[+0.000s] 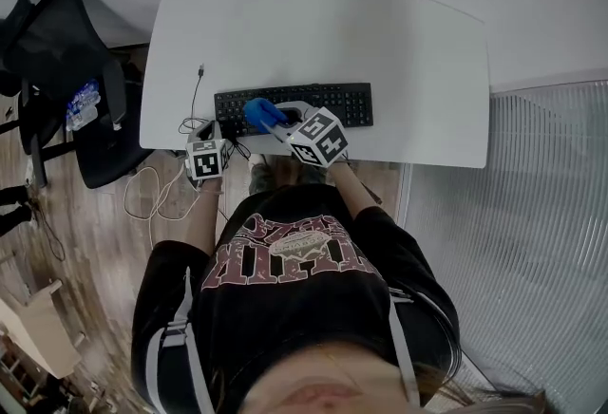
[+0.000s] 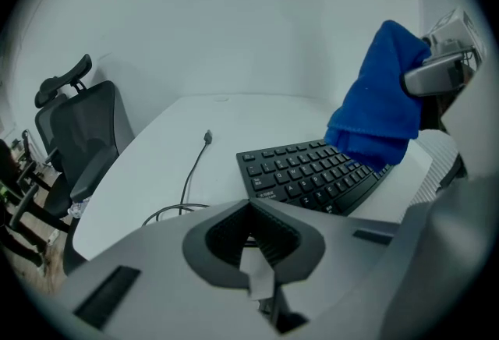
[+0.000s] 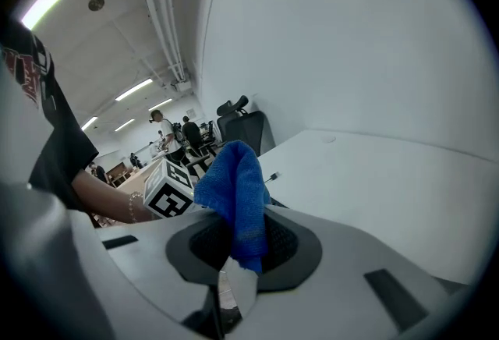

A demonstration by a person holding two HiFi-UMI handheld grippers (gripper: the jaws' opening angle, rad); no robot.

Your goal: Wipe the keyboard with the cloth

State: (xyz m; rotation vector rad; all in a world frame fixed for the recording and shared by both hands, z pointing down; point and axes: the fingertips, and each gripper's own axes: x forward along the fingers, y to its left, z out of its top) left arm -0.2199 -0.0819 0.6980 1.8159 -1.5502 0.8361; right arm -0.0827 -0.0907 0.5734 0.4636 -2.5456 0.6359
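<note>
White desk [image 1: 418, 70]: the keyboard [image 1: 351, 103] lay on it, near the edge closest to the person [image 1: 294, 289], its long side parallel to that edge.

Person: seated directly in front of the keyboard in a dark printed shirt, one gripper in each hand.

Black chair [image 1: 57, 51]: stood on the floor well to the left of the keyboard, off the desk.

Keyboard: black and flat on the desk. Its right half was uncovered, and its left half was partly hidden in the head view.

Right gripper [image 3: 238, 241]: its marker cube was in front of the keyboard's middle, and the jaws reached over the keyboard's left half. The jaws were pinched on the cloth [image 3: 234, 190], with a fold of it caught between the pads.

Left gripper [image 2: 251, 241]: held just in front of the keyboard's left end, at the desk's edge. Its jaws were pressed together with nothing between them.

Cloth: blue and bunched, it hung from the right gripper over the keyboard's left half. Its lower edge overlapped the keys in the left gripper view, but whether it touched them could not be told.

Cable [image 2: 195, 167]: thin and dark, it lay on the desk just left of the keyboard. Its plug end was beyond the keyboard's back-left corner, and the rest ran toward the front edge.
</note>
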